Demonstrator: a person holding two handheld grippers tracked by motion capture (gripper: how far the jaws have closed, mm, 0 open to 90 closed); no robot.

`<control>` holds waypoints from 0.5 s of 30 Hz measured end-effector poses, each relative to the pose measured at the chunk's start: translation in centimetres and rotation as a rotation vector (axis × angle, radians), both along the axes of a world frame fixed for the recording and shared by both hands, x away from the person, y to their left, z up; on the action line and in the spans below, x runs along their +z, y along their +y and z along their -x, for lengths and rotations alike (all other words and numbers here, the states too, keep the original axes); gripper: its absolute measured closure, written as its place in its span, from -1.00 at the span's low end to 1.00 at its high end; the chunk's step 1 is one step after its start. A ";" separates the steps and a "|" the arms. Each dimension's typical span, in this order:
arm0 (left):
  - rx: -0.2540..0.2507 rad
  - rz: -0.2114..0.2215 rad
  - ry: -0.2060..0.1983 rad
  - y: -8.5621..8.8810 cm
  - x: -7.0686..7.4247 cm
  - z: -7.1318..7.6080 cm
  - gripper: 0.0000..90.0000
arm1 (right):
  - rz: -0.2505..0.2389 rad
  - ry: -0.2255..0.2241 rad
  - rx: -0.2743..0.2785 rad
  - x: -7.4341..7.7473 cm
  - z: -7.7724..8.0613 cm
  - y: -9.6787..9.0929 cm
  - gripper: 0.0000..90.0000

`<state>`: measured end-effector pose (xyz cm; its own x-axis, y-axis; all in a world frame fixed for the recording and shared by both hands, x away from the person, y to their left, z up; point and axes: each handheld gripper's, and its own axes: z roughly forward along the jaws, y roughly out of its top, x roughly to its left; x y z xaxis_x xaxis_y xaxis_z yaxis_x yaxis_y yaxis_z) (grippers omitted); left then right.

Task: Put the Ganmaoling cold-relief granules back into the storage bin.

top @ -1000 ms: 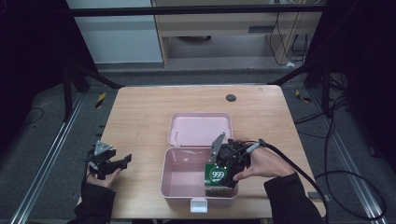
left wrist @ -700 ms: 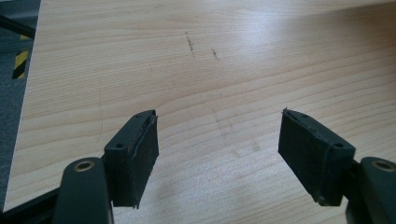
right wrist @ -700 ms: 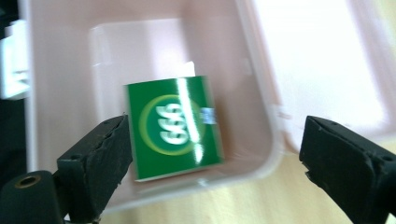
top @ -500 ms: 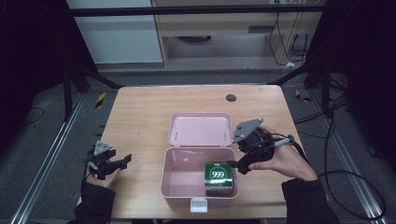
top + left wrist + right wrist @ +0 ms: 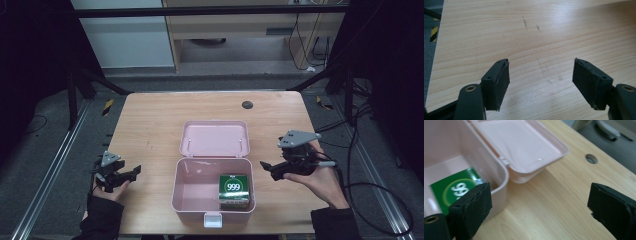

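Observation:
A pink box (image 5: 185, 200) stands open near the table's front edge, its lid (image 5: 214, 138) laid flat behind it. Inside, at the right, lies a green "999" packet (image 5: 235, 189), also seen as the green packet (image 5: 454, 188) in the right gripper view. My right gripper (image 5: 267, 167) hovers to the right of the box, open and holding nothing, its jaws pointing left toward the box wall (image 5: 499, 185). My left gripper (image 5: 131, 171) is open and holding nothing over bare wood at the table's left front; its pads (image 5: 499, 82) stand wide apart.
The wooden table (image 5: 150, 125) has a dark round hole (image 5: 247, 104) near its back edge, seen as the hole (image 5: 591, 158) in the right gripper view. A cable (image 5: 370, 190) trails from the right gripper off the table's right side.
My right gripper let go of the green packet inside the box, rose out and moved right, and now hangs open beside the box. The left gripper stayed put.

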<state>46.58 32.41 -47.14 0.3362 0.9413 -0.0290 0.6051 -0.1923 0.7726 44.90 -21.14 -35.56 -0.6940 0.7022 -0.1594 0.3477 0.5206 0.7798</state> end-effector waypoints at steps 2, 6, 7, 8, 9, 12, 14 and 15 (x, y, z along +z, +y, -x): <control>-0.001 0.000 0.001 0.0 0.0 0.0 -0.35 | -0.034 -0.004 -0.047 -0.8 0.0 -0.8 -0.87; -0.004 0.001 0.002 0.0 0.0 0.0 -0.35 | -0.085 -0.013 -0.135 -2.6 -0.1 -2.2 -0.87; -0.005 -0.001 0.003 0.0 0.0 0.0 -0.35 | -0.091 -0.011 -0.154 -3.0 -0.2 -2.4 -0.88; -0.005 -0.002 0.003 0.0 0.0 0.0 -0.35 | -0.102 -0.016 -0.175 -3.4 -0.2 -2.7 -0.88; -0.006 -0.002 0.003 0.0 0.0 0.0 -0.35 | -0.114 -0.014 -0.193 -3.8 -0.3 -3.0 -0.88; -0.006 -0.001 0.000 0.0 0.0 0.0 -0.35 | -0.115 -0.016 -0.248 -4.9 -0.9 -3.8 -0.89; -0.004 0.000 0.002 0.0 -0.1 0.0 -0.35 | -0.139 -0.018 -0.281 -5.8 -1.2 -4.4 -0.89; -0.005 -0.001 0.002 0.0 -0.1 -0.1 -0.35 | -0.149 -0.021 -0.303 -6.2 -1.4 -4.7 -0.90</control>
<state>46.63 32.37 -47.28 0.3409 0.9397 -0.0287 0.6060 -0.1963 0.7709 46.28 -25.88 -41.80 -0.4474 0.8928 -0.0520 0.4522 0.2759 0.8481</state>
